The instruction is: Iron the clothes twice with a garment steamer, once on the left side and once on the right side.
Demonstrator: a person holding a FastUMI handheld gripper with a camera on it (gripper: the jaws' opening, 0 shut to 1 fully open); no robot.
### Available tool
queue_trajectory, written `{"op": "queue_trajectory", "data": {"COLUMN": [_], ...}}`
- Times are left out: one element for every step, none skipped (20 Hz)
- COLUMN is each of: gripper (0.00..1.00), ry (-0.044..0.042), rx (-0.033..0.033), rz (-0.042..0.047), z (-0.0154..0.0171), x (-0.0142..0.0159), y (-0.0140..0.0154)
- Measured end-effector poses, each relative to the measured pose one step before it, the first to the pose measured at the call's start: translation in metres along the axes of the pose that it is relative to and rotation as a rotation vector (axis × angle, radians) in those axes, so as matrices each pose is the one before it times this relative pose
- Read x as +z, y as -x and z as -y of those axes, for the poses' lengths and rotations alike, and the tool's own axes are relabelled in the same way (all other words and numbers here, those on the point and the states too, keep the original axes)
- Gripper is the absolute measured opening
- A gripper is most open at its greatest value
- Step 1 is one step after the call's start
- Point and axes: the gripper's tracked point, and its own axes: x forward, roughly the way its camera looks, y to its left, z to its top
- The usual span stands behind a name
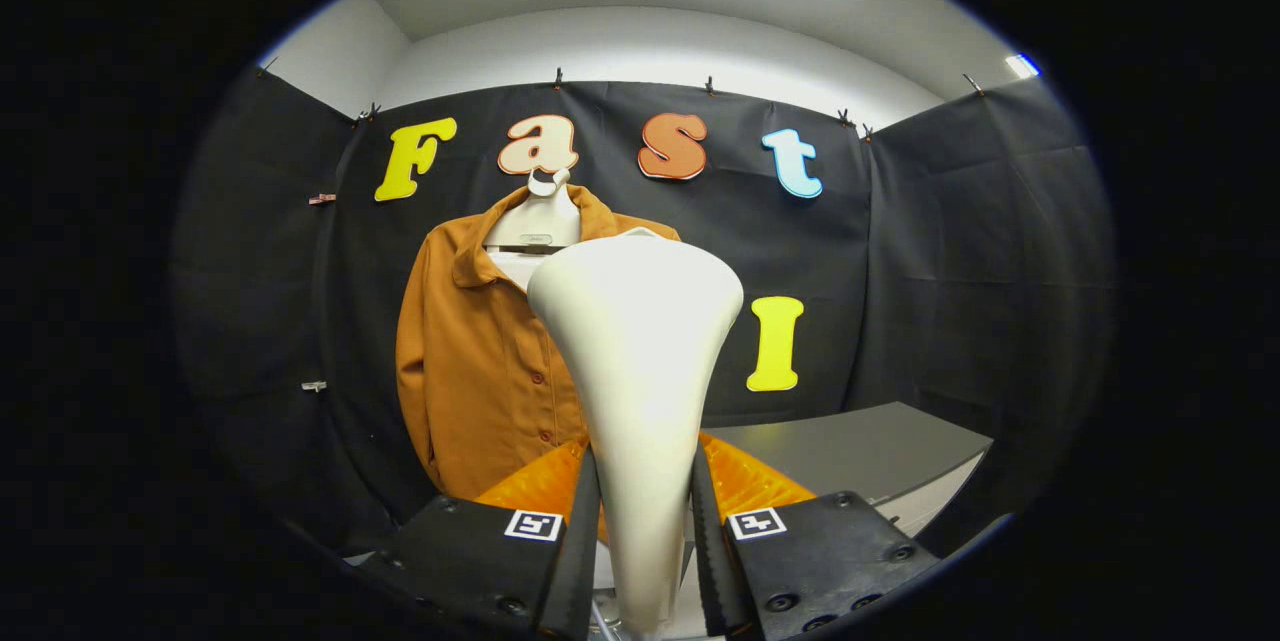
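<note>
Now the jaws clamp the steamer (640, 371), its head before the shirt (480, 361). Best sweep slowly down one side, staying close.

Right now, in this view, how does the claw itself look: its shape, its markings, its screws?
The claw has two blocky dark carrier bodies with angled faces, one on each side. Each carries a small square white tag with a black pattern near its inner top corner, and round screw heads along its lower part. Its two fingers are thin upright plates with ribbed, toothed inner edges. No cable is visible.
</note>
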Motion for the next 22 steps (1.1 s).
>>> {"op": "queue_trajectory", "data": {"gripper": [0.46, 0.46, 0.46, 0.46, 0.46, 0.46, 0.45, 0.45, 0.46, 0.46, 0.46, 0.46, 0.46, 0.46, 0.46, 0.47, 0.47, 0.47, 0.47, 0.47, 0.47, 0.47], "ry": [-0.00023, 0.00073, 0.00129, 0.00010, -0.00100, -0.00041, 0.00080, 0.00076, 0.00098, -0.00027, -0.00051, -0.00047, -0.00059, -0.00082, 0.00014, -0.00035, 0.00144, 0.00230, 0.00286, 0.00159, 0.00151, 0.00145], "rx": [0.00125, 0.00074, -0.00061, -0.00056, 0.00012, 0.00003, 0.00034, 0.00007, -0.00003, 0.00047, 0.00086, 0.00062, -0.00013, -0.00097, -0.00118, 0.00094, 0.00078, 0.00076, 0.00195, 0.00176, 0.00034, -0.00078], "rz": [0.00052, -0.00044, -0.00135, -0.00149, -0.00126, -0.00132, -0.00078, -0.00012, -0.00007, 0.00000, -0.00002, -0.00121, -0.00233, -0.00216, -0.00310, -0.00026, 0.00100, 0.00147, 0.00144, 0.00105, -0.00008, -0.00071], "z": [-0.00059, 0.00016, 0.00033, -0.00008, -0.00055, 0.00067, 0.00048, -0.00024, 0.00014, -0.00010, -0.00020, -0.00039, 0.00086, -0.00051, 0.00041, -0.00054, -0.00040, 0.00007, -0.00086, -0.00078, -0.00024, 0.00017], "x": [-0.00033, -0.00027, -0.00053, -0.00072, -0.00054, -0.00008, -0.00004, -0.00011, 0.00006, -0.00067, -0.00001, -0.00053, -0.00081, -0.00045, -0.00052, -0.00003, 0.00051, 0.00002, 0.00040, -0.00031, 0.00033, -0.00021], "y": [0.00087, -0.00073, -0.00006, -0.00112, 0.00034, -0.00089, -0.00001, -0.00039, -0.00002, -0.00062, -0.00056, -0.00068, -0.00065, -0.00075, -0.00038, -0.00022, -0.00015, -0.00061, -0.00030, -0.00012, -0.00006, 0.00012]}}
